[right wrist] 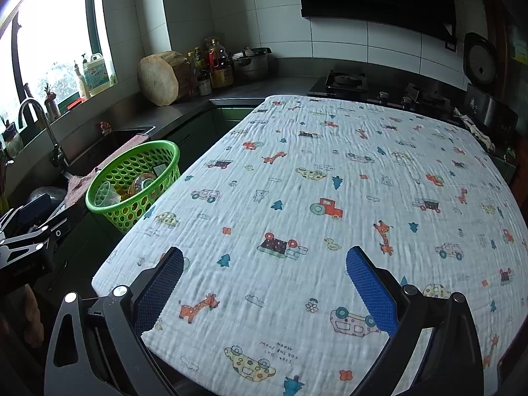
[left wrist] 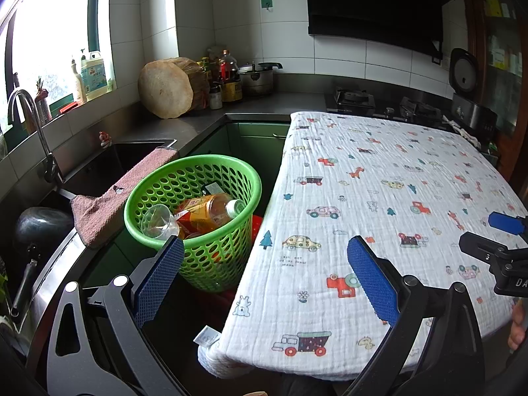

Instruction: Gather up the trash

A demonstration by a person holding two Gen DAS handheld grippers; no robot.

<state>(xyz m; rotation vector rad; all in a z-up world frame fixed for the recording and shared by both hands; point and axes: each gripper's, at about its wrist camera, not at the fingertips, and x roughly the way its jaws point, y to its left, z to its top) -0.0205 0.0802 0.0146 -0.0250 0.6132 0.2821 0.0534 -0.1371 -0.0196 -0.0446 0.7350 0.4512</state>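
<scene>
A green perforated basket [left wrist: 231, 168] stands beside the table's left edge. It holds a plastic bottle [left wrist: 211, 213] with an orange label, a clear plastic cup [left wrist: 158, 222] and a dark flat item. My left gripper [left wrist: 265, 250] hangs open over the table's near left corner, its left finger next to the basket's rim, with nothing between its pads. My right gripper [right wrist: 264, 260] hovers open over the cloth-covered table [right wrist: 330, 181], also holding nothing. The basket [right wrist: 99, 204] lies far to its left. The right gripper [left wrist: 488, 234] shows at the right edge of the left wrist view.
A white cloth [left wrist: 379, 181] printed with cars and animals covers the table. Left of the basket are a sink [left wrist: 99, 171], a faucet [left wrist: 33, 125] and a pink towel [left wrist: 125, 191]. A round wooden block [left wrist: 168, 87], bottles, a pot and a gas stove [left wrist: 363, 99] line the back counter.
</scene>
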